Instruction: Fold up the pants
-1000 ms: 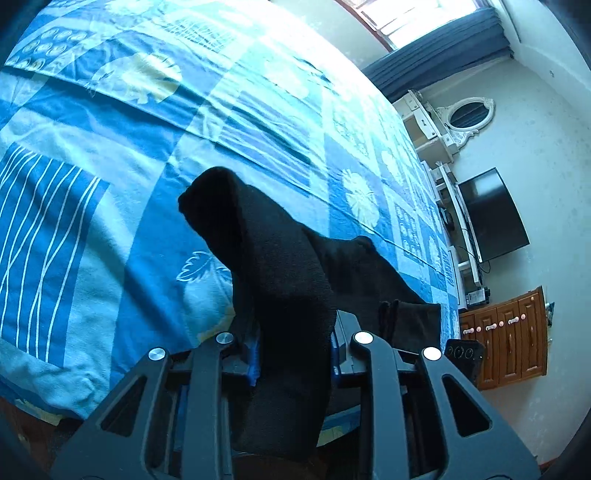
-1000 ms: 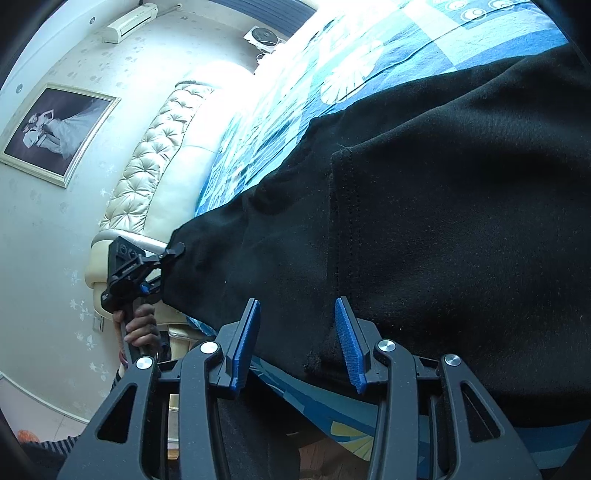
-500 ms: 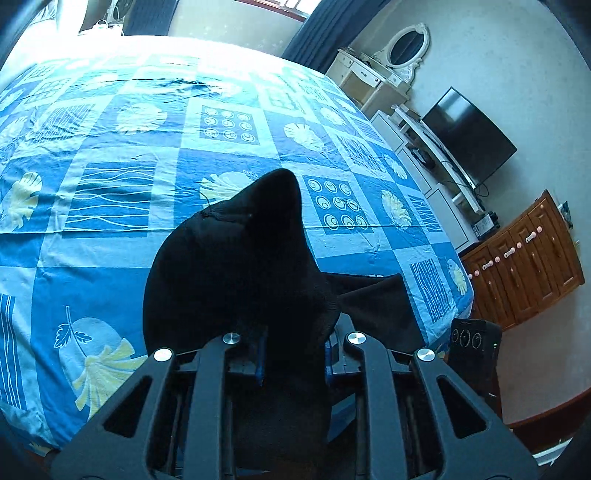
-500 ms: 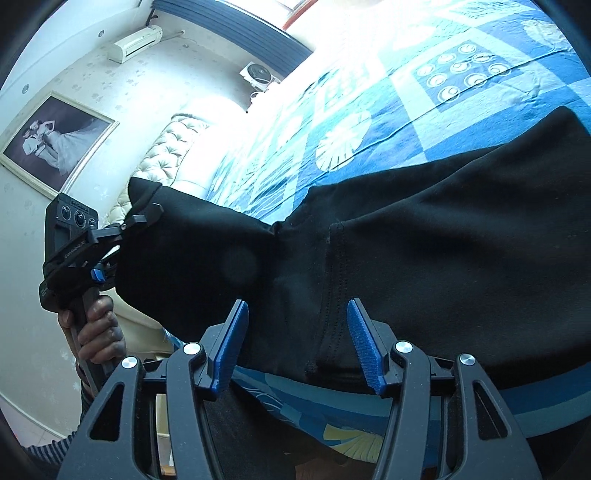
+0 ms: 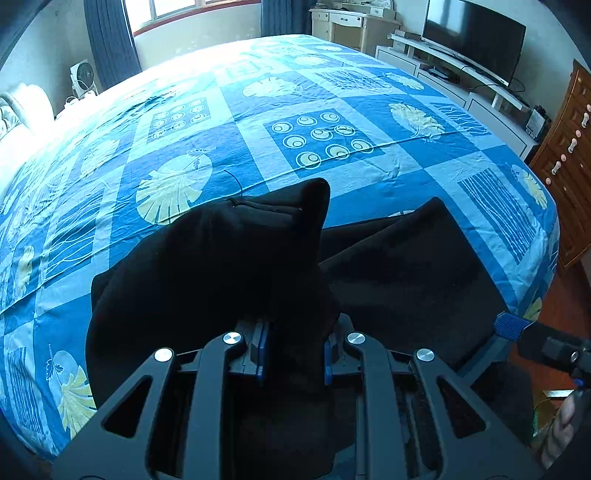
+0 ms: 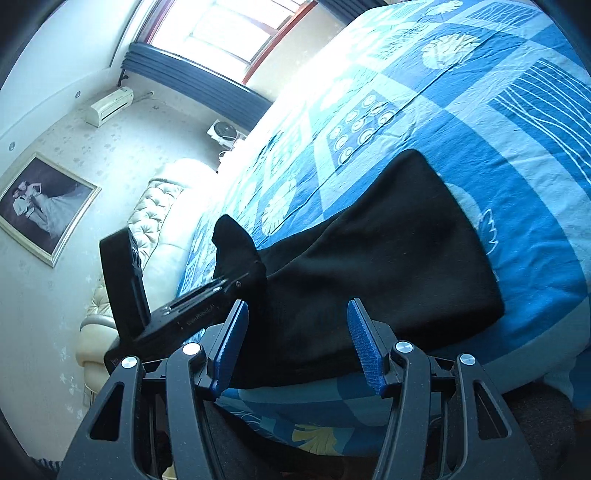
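1. Left claw (image 5: 293, 354) pinches a raised fold of the black fabric pants (image 5: 406, 266).
2. Right claw (image 6: 297, 339) spread apart, holding nothing, at the pants edge.
3. Pants lie on my blue patterned bed cover (image 5: 332, 110), near its edge.

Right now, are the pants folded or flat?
Partly folded: the left tongs hold one end of the pants lifted, the rest lies flat on the bed.

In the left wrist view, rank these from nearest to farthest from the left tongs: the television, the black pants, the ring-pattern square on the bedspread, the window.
1. black pants, clamped in the left tongs.
2. ring-pattern square, mid-bed, straight ahead.
3. television, upper right, and window, upper left, both beyond the bed; too close to call.
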Demonstrator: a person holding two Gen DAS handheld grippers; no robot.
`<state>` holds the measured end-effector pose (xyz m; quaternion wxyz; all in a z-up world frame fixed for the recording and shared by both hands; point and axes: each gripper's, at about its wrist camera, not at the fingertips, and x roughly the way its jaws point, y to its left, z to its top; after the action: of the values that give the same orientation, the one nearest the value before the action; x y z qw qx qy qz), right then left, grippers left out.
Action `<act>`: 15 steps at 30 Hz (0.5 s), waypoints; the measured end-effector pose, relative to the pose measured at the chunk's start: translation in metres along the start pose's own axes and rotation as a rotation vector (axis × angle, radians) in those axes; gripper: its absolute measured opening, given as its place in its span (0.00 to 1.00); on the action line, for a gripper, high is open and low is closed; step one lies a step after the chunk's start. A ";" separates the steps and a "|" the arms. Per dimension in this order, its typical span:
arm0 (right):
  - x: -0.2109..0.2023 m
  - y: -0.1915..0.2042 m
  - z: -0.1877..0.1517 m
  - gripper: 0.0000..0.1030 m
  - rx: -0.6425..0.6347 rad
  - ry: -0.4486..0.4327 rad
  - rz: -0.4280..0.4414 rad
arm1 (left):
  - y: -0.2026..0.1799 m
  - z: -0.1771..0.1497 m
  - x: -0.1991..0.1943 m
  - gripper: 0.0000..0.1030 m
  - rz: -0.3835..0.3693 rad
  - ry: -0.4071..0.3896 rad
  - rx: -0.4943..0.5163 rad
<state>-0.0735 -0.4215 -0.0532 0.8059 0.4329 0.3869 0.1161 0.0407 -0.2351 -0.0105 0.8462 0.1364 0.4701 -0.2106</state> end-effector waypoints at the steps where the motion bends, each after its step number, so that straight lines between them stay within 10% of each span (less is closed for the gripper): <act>1: -0.004 -0.007 0.003 0.55 0.018 -0.017 0.005 | -0.003 0.000 0.004 0.19 0.016 0.004 0.009; 15: -0.022 -0.062 0.019 0.55 0.152 -0.084 0.028 | -0.020 -0.008 0.027 0.19 0.093 0.027 0.042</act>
<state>-0.0838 -0.4814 -0.0847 0.7845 0.5025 0.3546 0.0795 0.0379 -0.2552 -0.0389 0.8455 0.1787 0.4703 -0.1789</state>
